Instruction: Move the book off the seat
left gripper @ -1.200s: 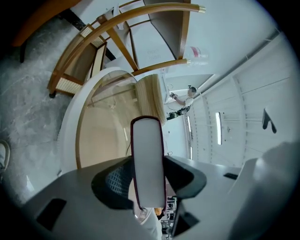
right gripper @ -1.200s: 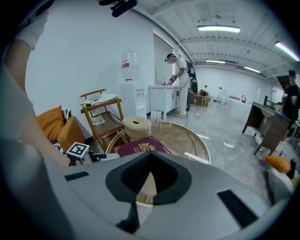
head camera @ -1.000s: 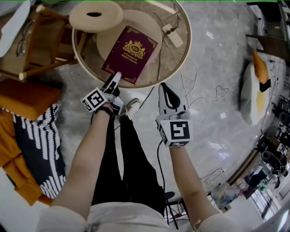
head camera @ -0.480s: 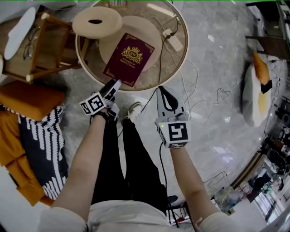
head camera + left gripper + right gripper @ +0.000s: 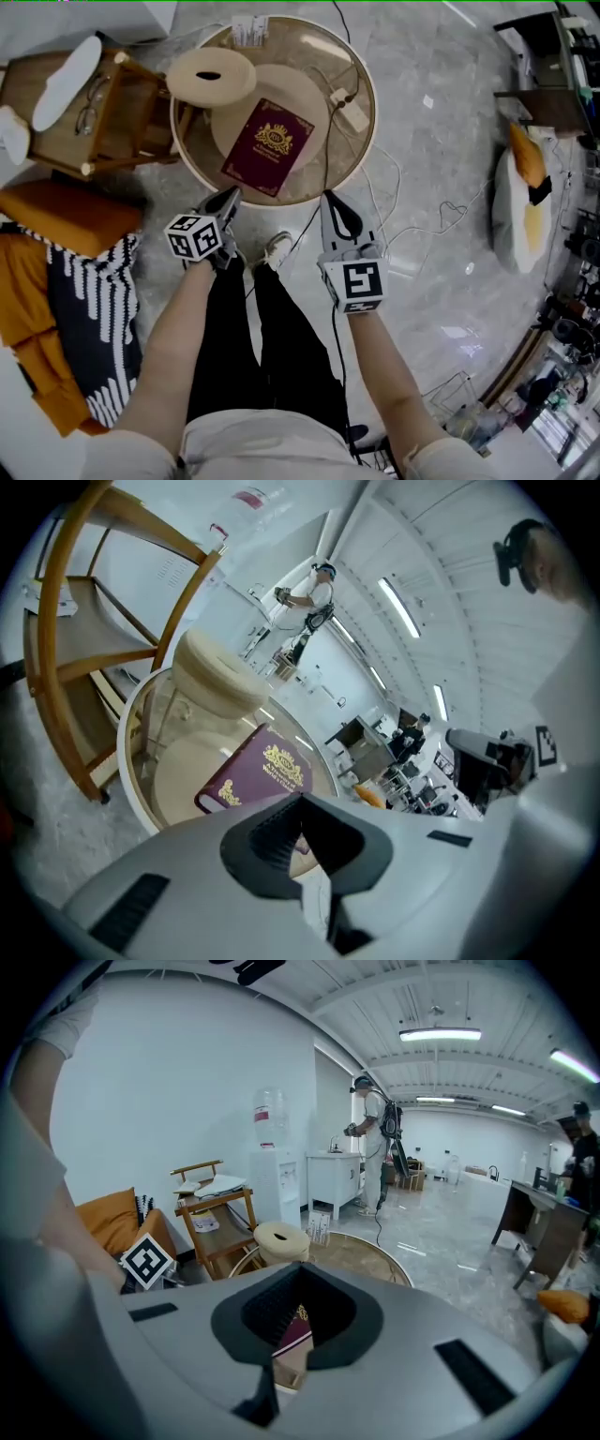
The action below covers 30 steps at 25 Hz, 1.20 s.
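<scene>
A maroon book [image 5: 270, 146] with a gold crest lies flat inside the rim of a round glass table [image 5: 366, 112], over a beige round shape. I cannot tell whether it rests on the glass. A beige round seat [image 5: 210, 77] with a centre hole stands at the table's left edge. My left gripper [image 5: 230, 196] hangs just short of the table's near rim; its jaws have just been closing and are shut with nothing between them. My right gripper [image 5: 328, 200] is beside it to the right, shut and empty. In the left gripper view the book [image 5: 253, 771] lies beyond the jaws.
A wooden side chair [image 5: 112, 141] holding glasses and a white item stands at upper left. An orange cushion [image 5: 56, 211] and striped cloth [image 5: 89, 319] lie at the left. A power strip [image 5: 350, 109] with cables trails right. A floor cushion [image 5: 520, 202] lies far right. The person's legs [image 5: 253, 337] are below.
Both grippers have risen and drawn back from the table's rim. The left gripper has rolled and its jaws have shut. The book has not moved.
</scene>
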### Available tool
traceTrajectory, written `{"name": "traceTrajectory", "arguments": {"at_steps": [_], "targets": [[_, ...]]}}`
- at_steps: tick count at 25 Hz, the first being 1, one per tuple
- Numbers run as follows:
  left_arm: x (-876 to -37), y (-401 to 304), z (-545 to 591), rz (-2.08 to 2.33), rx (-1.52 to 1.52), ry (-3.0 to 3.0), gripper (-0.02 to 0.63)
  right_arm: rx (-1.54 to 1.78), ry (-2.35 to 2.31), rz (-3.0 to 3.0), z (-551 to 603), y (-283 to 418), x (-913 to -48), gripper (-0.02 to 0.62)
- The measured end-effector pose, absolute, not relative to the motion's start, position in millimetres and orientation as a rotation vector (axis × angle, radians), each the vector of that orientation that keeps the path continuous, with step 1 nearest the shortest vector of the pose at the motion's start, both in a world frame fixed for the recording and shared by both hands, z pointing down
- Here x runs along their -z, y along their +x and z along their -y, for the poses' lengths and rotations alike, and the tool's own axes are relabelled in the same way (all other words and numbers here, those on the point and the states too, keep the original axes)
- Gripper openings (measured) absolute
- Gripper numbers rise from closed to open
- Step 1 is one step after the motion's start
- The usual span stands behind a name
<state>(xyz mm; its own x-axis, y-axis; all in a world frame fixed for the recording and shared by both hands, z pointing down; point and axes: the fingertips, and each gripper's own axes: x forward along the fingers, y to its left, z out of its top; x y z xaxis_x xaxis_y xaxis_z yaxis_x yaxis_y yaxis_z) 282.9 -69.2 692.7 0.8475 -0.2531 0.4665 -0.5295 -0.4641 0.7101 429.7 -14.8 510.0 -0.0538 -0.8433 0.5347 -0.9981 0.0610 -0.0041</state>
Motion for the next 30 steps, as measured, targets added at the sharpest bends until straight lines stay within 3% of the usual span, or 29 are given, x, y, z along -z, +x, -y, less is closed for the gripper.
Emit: {"name": "traceTrajectory", "arguments": {"at_steps": [30], "targets": [[-361, 209, 101, 0.779, -0.022, 2.415, 0.017, -0.378, 1.901, 2.037, -33, 413, -302, 0.021]]}}
